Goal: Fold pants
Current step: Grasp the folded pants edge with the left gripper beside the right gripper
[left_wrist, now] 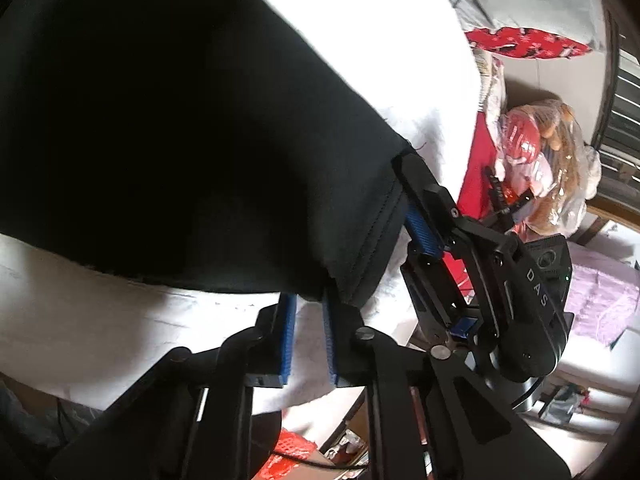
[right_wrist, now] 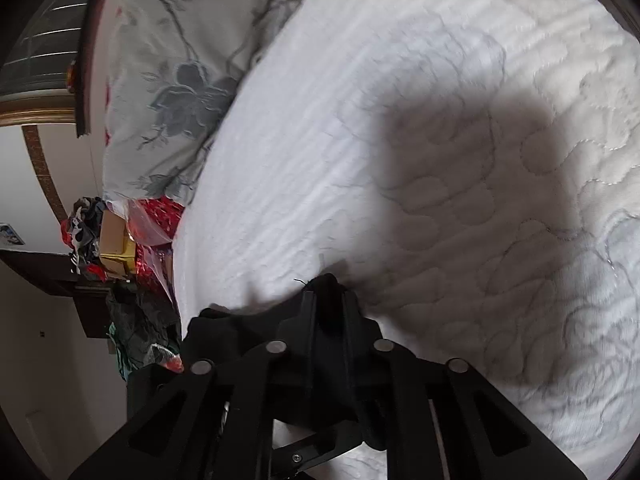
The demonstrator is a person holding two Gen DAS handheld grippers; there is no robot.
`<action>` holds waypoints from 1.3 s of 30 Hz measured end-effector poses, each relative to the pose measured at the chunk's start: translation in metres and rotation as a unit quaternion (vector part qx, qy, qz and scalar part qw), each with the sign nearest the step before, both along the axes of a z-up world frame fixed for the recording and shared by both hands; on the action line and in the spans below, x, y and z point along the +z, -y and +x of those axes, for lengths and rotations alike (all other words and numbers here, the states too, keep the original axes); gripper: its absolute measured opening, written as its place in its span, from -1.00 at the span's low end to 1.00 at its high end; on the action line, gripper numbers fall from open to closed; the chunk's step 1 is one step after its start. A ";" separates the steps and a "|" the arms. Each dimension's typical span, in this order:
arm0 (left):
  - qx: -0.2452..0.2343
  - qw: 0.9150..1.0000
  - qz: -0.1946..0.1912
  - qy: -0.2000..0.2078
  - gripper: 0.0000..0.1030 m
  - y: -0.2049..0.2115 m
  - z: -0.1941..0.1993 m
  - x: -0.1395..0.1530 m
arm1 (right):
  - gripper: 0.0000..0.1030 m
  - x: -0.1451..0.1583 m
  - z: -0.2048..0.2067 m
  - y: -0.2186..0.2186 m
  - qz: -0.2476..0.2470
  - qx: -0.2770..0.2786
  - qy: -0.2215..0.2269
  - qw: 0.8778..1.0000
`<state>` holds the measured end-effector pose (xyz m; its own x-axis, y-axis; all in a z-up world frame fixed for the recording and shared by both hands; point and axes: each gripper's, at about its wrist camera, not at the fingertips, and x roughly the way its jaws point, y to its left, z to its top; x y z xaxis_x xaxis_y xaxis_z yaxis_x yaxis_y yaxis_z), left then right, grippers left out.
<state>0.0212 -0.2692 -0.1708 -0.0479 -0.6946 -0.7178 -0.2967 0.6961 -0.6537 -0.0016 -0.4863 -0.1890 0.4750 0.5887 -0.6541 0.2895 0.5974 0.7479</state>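
Narrowed to a slit, the left gripper's (left_wrist: pixel 312 300) jaws have their blue pads nearly parallel. Pale bedding shows between the pads lower down, while their tips meet the stitched hem corner of the black pants (left_wrist: pixel 160 120) and appear to nip it. The pants hang as one broad dark sheet across the left and middle of the left wrist view, raised off the white quilted bed cover (left_wrist: pixel 100 320) and hiding most of it. The hem runs up and to the right from the left tips to the right gripper (right_wrist: pixel 325 286), which bites the hem's other end. In its own view those jaws are pressed together on a bunched fold of the black cloth, and the cloth covers the pads.

Beyond the right gripper, to the right of the bed in the left wrist view, lie a red cloth (left_wrist: pixel 478 176), a plastic-wrapped soft toy (left_wrist: pixel 560 152), a red patterned cushion (left_wrist: pixel 532 42) higher up, and a lilac cloth (left_wrist: pixel 600 300) low at the edge.

In the right wrist view, from the left, a cardboard box (right_wrist: pixel 114 236) sits among clutter beside the bed. Next comes a grey floral pillow (right_wrist: pixel 168 92) lying against the cover's edge. Farther right is open quilt, with a dark shadow (right_wrist: pixel 460 152) falling across it ahead of the fingers.
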 end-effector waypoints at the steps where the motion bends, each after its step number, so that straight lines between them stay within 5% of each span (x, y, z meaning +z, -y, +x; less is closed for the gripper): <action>1: -0.002 1.000 -0.004 0.004 -0.81 -0.002 0.000 0.003 | -0.81 0.006 -0.002 -0.002 -0.007 0.000 0.007 1.000; 17: 0.037 0.996 -0.063 0.044 -0.81 -0.069 0.004 0.042 | -0.84 0.074 -0.002 -0.078 -0.054 0.024 0.060 0.996; 27: 0.041 0.996 -0.070 -0.029 -0.79 -0.022 -0.011 -0.003 | -0.84 0.036 -0.008 -0.014 -0.050 -0.025 0.005 0.998; 39: 0.067 0.997 -0.042 -0.017 -0.79 -0.008 -0.014 -0.017 | -0.75 0.013 -0.004 0.014 -0.004 -0.014 0.004 1.000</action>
<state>0.0073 -0.2610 -0.1877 0.0254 -0.7545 -0.6558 -0.4065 0.5915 -0.6963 -0.0060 -0.5008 -0.1756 0.4963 0.5700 -0.6548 0.3002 0.5950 0.7455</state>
